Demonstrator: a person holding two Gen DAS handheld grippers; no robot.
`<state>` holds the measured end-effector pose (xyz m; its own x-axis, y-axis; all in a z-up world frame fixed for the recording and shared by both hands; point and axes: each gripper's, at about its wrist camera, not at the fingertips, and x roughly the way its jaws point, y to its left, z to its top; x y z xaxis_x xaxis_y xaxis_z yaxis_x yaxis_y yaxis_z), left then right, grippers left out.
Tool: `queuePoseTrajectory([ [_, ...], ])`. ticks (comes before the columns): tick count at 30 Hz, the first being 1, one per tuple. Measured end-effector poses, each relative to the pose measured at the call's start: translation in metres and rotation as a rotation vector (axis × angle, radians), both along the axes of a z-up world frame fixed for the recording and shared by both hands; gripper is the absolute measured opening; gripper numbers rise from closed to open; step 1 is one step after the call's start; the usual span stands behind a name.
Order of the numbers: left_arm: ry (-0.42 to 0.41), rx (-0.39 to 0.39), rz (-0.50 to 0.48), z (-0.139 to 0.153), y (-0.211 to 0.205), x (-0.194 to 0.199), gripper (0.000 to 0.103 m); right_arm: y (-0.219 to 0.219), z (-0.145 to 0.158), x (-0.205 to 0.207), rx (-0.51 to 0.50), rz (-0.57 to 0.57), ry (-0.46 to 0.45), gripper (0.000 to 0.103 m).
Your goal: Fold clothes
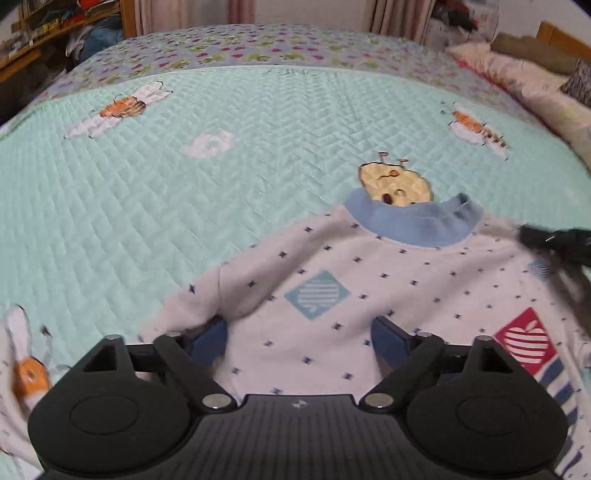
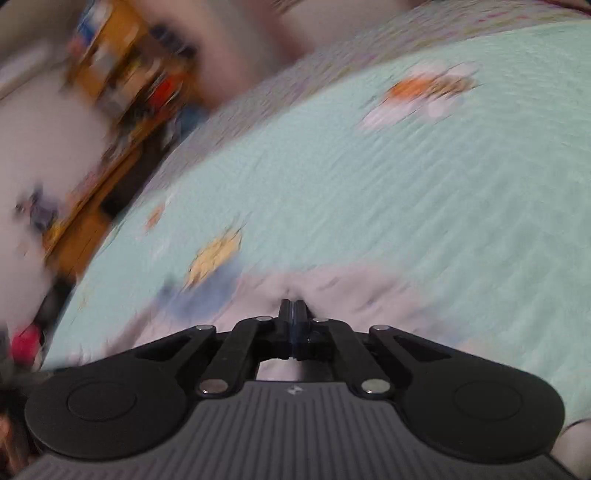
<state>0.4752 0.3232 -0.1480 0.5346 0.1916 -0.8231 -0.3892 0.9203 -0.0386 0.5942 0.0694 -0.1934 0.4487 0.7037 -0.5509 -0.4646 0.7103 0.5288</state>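
Right wrist: hand-held gripper (image 2: 293,308) pinches sweatshirt (image 2: 332,288).

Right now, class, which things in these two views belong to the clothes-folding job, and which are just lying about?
Part of the job:
- white sweatshirt with blue collar
- left hand-held gripper, open over it
- right hand-held gripper, shut on its fabric

Just lying about:
- quilted bedspread
- pillows
- cluttered shelves

No readable text anywhere, only picture patches on the white sweatshirt (image 1: 369,295).
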Motion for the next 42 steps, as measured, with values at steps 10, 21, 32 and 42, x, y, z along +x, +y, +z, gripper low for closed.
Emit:
queuePoseTrajectory([
  [10,0.012,0.011,0.014,-0.002,-0.001,-0.007,0.087,-0.025,0.009,-0.040,-0.083,0.136,-0.008,0.013],
  [21,-0.010,0.101,-0.015,0.037,-0.080,-0.116,0.089,-0.132,0.021,-0.127,0.276,-0.017,0.004,0.048],
  [32,0.016,0.037,0.080,0.045,-0.125,-0.273,0.093,-0.195,-0.011,-0.294,0.443,-0.013,0.134,0.051],
  [42,0.048,0.034,0.237,0.030,-0.108,-0.311,0.082,-0.207,-0.008,-0.337,0.412,-0.058,0.184,0.061],
])
